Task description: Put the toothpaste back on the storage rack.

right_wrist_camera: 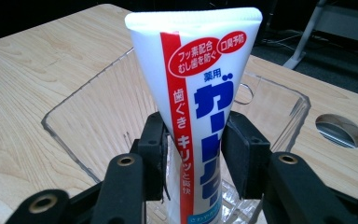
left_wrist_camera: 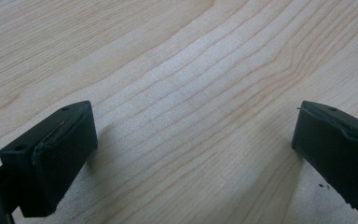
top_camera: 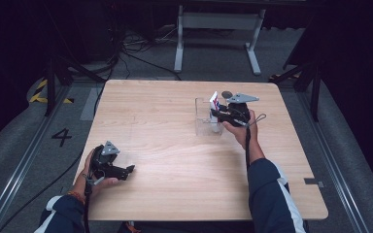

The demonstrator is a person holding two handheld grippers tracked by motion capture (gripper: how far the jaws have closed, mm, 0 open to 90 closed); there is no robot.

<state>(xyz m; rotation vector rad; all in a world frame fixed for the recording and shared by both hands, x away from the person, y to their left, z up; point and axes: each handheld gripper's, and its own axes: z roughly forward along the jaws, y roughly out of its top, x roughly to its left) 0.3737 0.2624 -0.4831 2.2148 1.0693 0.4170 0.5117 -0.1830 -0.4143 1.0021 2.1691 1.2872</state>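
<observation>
A white toothpaste tube (right_wrist_camera: pixel 200 93) with a red stripe and blue lettering stands upright inside a clear plastic box (right_wrist_camera: pixel 74 102) on the wooden table. My right gripper (right_wrist_camera: pixel 193 140) has its two black pads against the tube's lower sides, one on each side. From above, the tube (top_camera: pixel 214 102) rises out of the box (top_camera: pixel 203 121) at the table's far right, with the right gripper (top_camera: pixel 218 114) reaching in from the right. My left gripper (top_camera: pixel 131 170) rests near the front left edge. Its jaws (left_wrist_camera: pixel 193 140) stand wide apart over bare wood.
A round hole (right_wrist_camera: pixel 340 130) sits in the tabletop just beyond the box. The wooden table (top_camera: pixel 175 145) spreads between the two hands. Cables and a white table frame (top_camera: pixel 218 29) lie on the floor behind.
</observation>
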